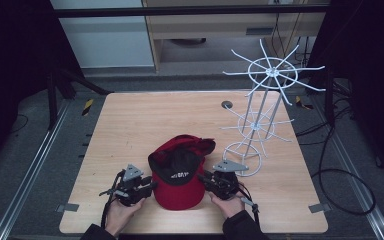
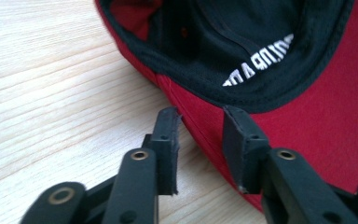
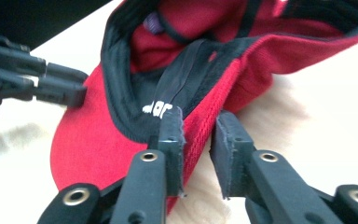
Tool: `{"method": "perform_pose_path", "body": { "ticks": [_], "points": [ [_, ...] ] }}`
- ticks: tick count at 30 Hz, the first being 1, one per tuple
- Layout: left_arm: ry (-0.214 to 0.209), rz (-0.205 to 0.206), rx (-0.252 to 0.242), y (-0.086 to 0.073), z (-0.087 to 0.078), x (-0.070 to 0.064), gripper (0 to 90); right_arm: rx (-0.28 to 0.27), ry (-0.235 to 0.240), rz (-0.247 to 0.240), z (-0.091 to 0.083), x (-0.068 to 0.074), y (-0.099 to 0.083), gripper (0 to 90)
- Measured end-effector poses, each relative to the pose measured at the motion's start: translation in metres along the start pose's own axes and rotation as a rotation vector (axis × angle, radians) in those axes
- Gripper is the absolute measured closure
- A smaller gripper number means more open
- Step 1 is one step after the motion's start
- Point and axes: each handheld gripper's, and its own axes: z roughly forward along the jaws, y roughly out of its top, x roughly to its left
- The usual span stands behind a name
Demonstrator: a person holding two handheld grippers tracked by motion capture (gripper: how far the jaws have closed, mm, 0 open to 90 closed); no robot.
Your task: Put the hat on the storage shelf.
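Between both tongs, upturned red cap [image 1: 179, 176]

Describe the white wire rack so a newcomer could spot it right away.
On the wooden table, look to the right-hand side, just beyond the red cap. The white wire rack stands upright on a ring base, the only tall thing there, with thin spokes fanning out at two levels.

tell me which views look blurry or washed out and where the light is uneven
High view: dim, dark at both sides, red baseball cap sharp. Left gripper view: pale wooden table bright, cap's white lettering soft. Right gripper view: table blown out to near white, left claw blurred, right claw nearest and sharper.
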Motion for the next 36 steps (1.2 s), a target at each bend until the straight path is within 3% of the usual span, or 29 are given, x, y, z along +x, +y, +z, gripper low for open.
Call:
{"method": "perform_pose_path", "body": {
  "ticks": [3, 9, 12, 15, 19, 23, 27, 29, 31, 33, 36],
  "points": [
    [-0.021, -0.008, -0.010, 0.001, -0.003, 0.001, 61.2, -0.027, 0.004, -0.004, -0.005, 0.000, 0.004, 80.0],
    [-0.009, -0.049, -0.049, 0.003, -0.013, 0.009, 54.1, -0.056, -0.002, -0.029, -0.014, 0.000, 0.011, 83.8],
    [0.032, -0.060, -0.097, 0.006, -0.019, 0.015, 50.8, -0.064, -0.008, -0.044, -0.018, 0.000, 0.014, 84.7],
    [0.052, -0.071, -0.104, 0.010, -0.019, 0.023, 49.6, -0.067, -0.008, -0.069, -0.019, 0.003, 0.015, 85.0],
    [0.041, -0.098, -0.047, 0.009, -0.009, 0.032, 61.7, -0.068, -0.007, -0.105, -0.019, 0.008, 0.018, 85.1],
    [0.019, -0.112, -0.007, 0.010, -0.001, 0.036, 80.1, -0.070, -0.012, -0.148, -0.020, 0.013, 0.024, 85.6],
    [0.015, -0.108, 0.003, 0.012, 0.008, 0.034, 85.2, -0.087, -0.027, -0.198, -0.023, 0.018, 0.031, 86.2],
    [0.029, -0.097, 0.011, 0.013, 0.011, 0.033, 84.5, -0.084, -0.040, -0.229, -0.023, 0.021, 0.035, 86.3],
    [0.040, -0.093, -0.006, 0.015, 0.008, 0.033, 76.3, -0.078, -0.050, -0.243, -0.023, 0.023, 0.037, 86.4],
    [0.027, -0.120, -0.051, 0.018, -0.003, 0.034, 66.8, -0.079, -0.046, -0.249, -0.023, 0.025, 0.038, 86.4],
    [0.025, -0.127, -0.121, 0.026, -0.022, 0.035, 61.2, -0.079, -0.054, -0.258, -0.022, 0.027, 0.039, 86.4]
  ]
}}
